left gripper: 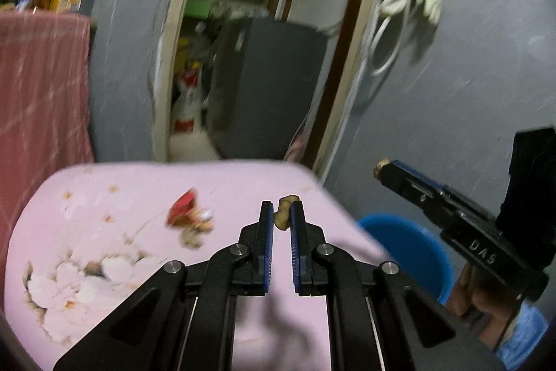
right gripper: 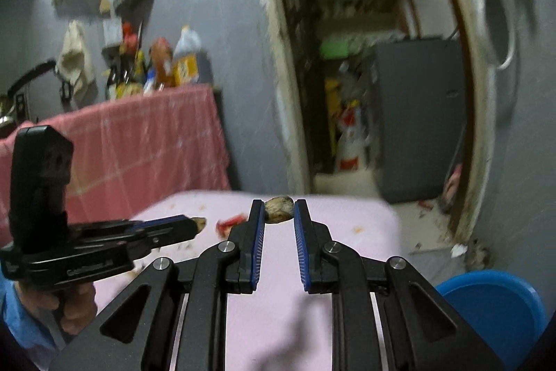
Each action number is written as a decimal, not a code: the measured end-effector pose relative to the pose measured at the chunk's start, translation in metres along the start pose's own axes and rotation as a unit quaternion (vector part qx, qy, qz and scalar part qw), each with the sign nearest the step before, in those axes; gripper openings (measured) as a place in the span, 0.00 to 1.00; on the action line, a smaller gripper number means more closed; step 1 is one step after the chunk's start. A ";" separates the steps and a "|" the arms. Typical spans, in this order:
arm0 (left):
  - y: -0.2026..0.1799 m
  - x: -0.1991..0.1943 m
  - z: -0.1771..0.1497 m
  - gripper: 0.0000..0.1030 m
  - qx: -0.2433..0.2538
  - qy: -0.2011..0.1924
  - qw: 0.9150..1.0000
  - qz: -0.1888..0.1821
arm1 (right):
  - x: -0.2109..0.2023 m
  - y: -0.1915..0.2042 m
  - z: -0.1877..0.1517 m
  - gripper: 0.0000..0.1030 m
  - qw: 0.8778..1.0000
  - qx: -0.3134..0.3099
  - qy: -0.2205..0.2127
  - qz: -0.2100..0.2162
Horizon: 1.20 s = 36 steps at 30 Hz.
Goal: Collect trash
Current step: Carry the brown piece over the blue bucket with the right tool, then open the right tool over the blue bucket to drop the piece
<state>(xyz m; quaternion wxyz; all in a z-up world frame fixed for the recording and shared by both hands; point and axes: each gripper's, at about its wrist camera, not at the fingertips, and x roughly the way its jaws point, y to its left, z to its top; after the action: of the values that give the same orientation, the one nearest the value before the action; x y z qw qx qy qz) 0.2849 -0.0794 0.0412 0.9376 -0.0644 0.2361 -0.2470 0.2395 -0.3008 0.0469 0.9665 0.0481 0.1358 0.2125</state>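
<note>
Above the pink, flower-printed tabletop (left gripper: 114, 197), the left gripper (left gripper: 281, 209) was clenched on a small, lumpy tan scrap (left gripper: 283, 214), pinched between the tips of its blue-padded fingers (left gripper: 266, 232) and lifted clear of the surface. In the right wrist view the same gripper (right gripper: 196, 225) entered from the left, held by a hand (right gripper: 74, 308) in a blue sleeve, with its tan scrap (right gripper: 201, 222) poking out past the fingertips.

The right gripper (right gripper: 278, 212) gripped a second piece of trash, a rounded brownish-grey chunk (right gripper: 279, 207), at the very tips of its fingers. In the left wrist view that gripper (left gripper: 380, 169) came in from the right with the brownish chunk (left gripper: 381, 165) at its tip, out past the table's edge and in front of the grey wall (left gripper: 451, 93).

More litter lay on the pink tabletop: a crumpled red wrapper (left gripper: 182, 206) with pale scraps (left gripper: 193, 237) just beside it, all blurred. A round blue plastic bin (left gripper: 410, 246) stood low beside the table's right corner, and in the right wrist view the blue bin (right gripper: 493, 298) showed at the lower right, under neither gripper. Behind the table an open doorway (left gripper: 243, 40) showed a grey cabinet (left gripper: 264, 82). To the left stood a counter draped in pink cloth (right gripper: 139, 138) with bottles on top.
</note>
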 end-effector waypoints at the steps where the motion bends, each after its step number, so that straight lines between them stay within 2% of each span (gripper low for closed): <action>1: -0.011 -0.003 0.004 0.07 0.003 -0.016 1.000 -0.005 | -0.008 -0.004 0.004 0.15 1.000 0.001 -0.015 -0.009; 6: -0.058 -0.014 0.022 0.07 0.029 -0.065 0.997 -0.032 | -0.049 -0.025 0.012 0.15 0.996 0.001 -0.071 -0.052; 9: -0.087 -0.010 0.028 0.07 0.040 -0.078 0.995 -0.058 | -0.071 -0.040 0.013 0.15 0.993 0.007 -0.090 -0.079; 17: -0.154 0.023 0.027 0.07 0.071 -0.057 0.990 -0.104 | -0.112 -0.090 0.008 0.15 0.981 0.056 -0.104 -0.151; 21: -0.175 0.050 0.020 0.07 0.072 -0.023 0.990 -0.121 | -0.124 -0.121 0.001 0.15 0.975 0.098 -0.084 -0.181; 27: -0.201 0.085 0.002 0.07 0.074 0.023 0.989 -0.123 | -0.131 -0.159 -0.015 0.15 0.966 0.154 -0.035 -0.204; 36: -0.217 0.124 -0.025 0.07 0.072 0.076 0.989 -0.103 | -0.126 -0.174 -0.029 0.15 0.963 0.182 0.024 -0.198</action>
<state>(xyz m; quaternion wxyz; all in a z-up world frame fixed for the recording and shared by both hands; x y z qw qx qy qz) 0.2741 -0.3292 0.0202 0.8887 -0.0019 0.2804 -0.3628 0.1903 -0.5107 0.0238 0.9607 0.1903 0.2018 -0.0100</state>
